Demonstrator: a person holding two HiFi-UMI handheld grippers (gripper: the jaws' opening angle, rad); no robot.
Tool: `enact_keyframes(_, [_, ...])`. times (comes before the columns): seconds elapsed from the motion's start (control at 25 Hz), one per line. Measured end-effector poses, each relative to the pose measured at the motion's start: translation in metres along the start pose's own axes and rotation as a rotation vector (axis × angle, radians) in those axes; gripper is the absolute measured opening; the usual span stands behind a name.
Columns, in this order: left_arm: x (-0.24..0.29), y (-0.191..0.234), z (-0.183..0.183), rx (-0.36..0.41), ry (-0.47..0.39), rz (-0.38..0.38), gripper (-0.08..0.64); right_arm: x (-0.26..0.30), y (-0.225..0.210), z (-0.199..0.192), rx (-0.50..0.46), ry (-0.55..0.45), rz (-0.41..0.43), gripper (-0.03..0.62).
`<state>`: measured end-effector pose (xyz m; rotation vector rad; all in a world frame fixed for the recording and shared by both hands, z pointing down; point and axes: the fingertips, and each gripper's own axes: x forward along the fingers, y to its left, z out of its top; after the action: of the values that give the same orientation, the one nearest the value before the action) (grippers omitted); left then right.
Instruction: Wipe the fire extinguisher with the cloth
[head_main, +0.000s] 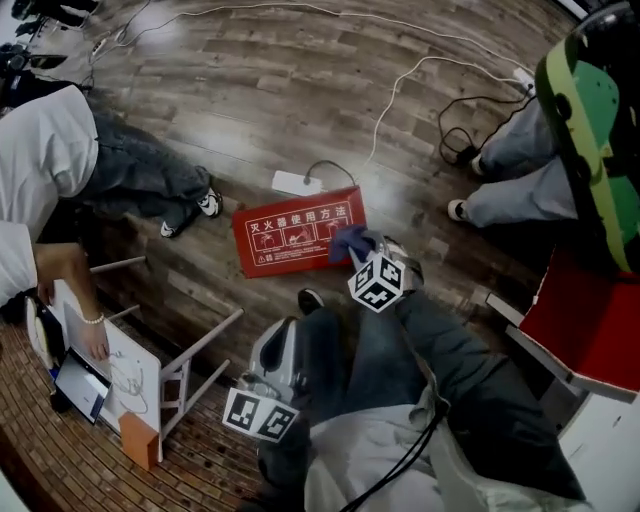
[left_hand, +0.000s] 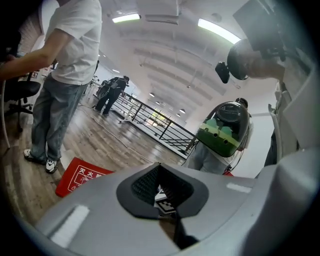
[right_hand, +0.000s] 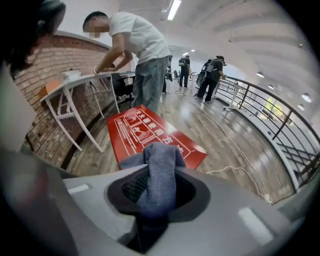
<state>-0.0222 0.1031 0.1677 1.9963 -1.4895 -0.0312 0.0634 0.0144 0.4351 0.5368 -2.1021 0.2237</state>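
A red fire extinguisher box (head_main: 296, 232) with white printed instructions lies flat on the wooden floor. It also shows in the left gripper view (left_hand: 75, 177) and the right gripper view (right_hand: 131, 131). My right gripper (head_main: 362, 252) hangs over the box's right end, shut on a blue-grey cloth (head_main: 350, 240). In the right gripper view the cloth (right_hand: 160, 167) bunches up between the jaws of that gripper (right_hand: 157, 192). My left gripper (head_main: 278, 345) is lower, beside my leg. Its jaws (left_hand: 160, 192) look shut with nothing between them.
A person in a white shirt (head_main: 40, 160) leans over a white table (head_main: 135, 375) at the left. A white cable (head_main: 400, 90) and a white adapter (head_main: 295, 183) lie on the floor behind the box. A person with a green backpack (head_main: 590, 120) is at the right.
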Motion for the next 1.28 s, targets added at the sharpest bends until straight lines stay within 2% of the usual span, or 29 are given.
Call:
enact_keyframes(0.08, [0.011,0.015,-0.025,-0.019,-0.015,0.014,-0.009,0.043,0.005,-0.005,-0.079,0.02,-0.062,0.083])
enact_keyframes(0.16, [0.016,0.032,-0.048,-0.037,-0.016,0.035,-0.009,0.065,0.026,0.011,-0.146,-0.025,-0.098,0.083])
enact_keyframes(0.28, [0.019,0.059,-0.081,-0.071,0.008,0.083,-0.009,0.076,0.082,0.04,-0.277,-0.074,-0.002,0.083])
enact_keyframes(0.36, [0.028,0.077,-0.102,-0.11,0.021,0.106,-0.009,0.076,0.084,0.042,-0.344,-0.084,0.018,0.083])
enact_keyframes(0.4, [0.03,0.085,-0.11,-0.127,0.026,0.114,-0.009,0.072,0.072,0.038,-0.323,-0.088,0.006,0.083])
enact_keyframes(0.56, [0.025,0.107,-0.13,-0.143,0.049,0.113,-0.009,0.049,-0.004,0.005,-0.087,-0.064,-0.137,0.084])
enact_keyframes(0.64, [0.022,0.12,-0.138,-0.156,0.053,0.119,-0.009,0.044,-0.026,-0.003,-0.012,-0.025,-0.189,0.086])
enact_keyframes(0.72, [0.02,0.134,-0.146,-0.171,0.048,0.127,-0.009,0.048,-0.026,0.006,-0.034,0.018,-0.253,0.084])
enact_keyframes(0.8, [0.018,0.147,-0.153,-0.178,0.05,0.129,-0.009,0.063,-0.002,0.034,-0.131,0.02,-0.28,0.083])
enact_keyframes(0.84, [0.017,0.153,-0.157,-0.179,0.055,0.128,-0.009,0.074,0.02,0.052,-0.172,0.001,-0.243,0.083])
enact_keyframes(0.96, [0.011,0.165,-0.169,-0.178,0.066,0.128,-0.009,0.105,0.108,0.097,-0.268,-0.067,-0.023,0.084])
enact_keyframes(1.04, [0.011,0.174,-0.179,-0.176,0.067,0.118,-0.01,0.111,0.132,0.107,-0.327,-0.102,0.024,0.084])
enact_keyframes(1.16, [0.014,0.184,-0.194,-0.196,0.067,0.076,-0.009,0.099,0.093,0.093,-0.258,-0.169,-0.065,0.084])
enact_keyframes(1.28, [0.005,0.189,-0.204,-0.206,0.075,0.063,-0.009,0.079,0.015,0.063,-0.114,-0.188,-0.238,0.084])
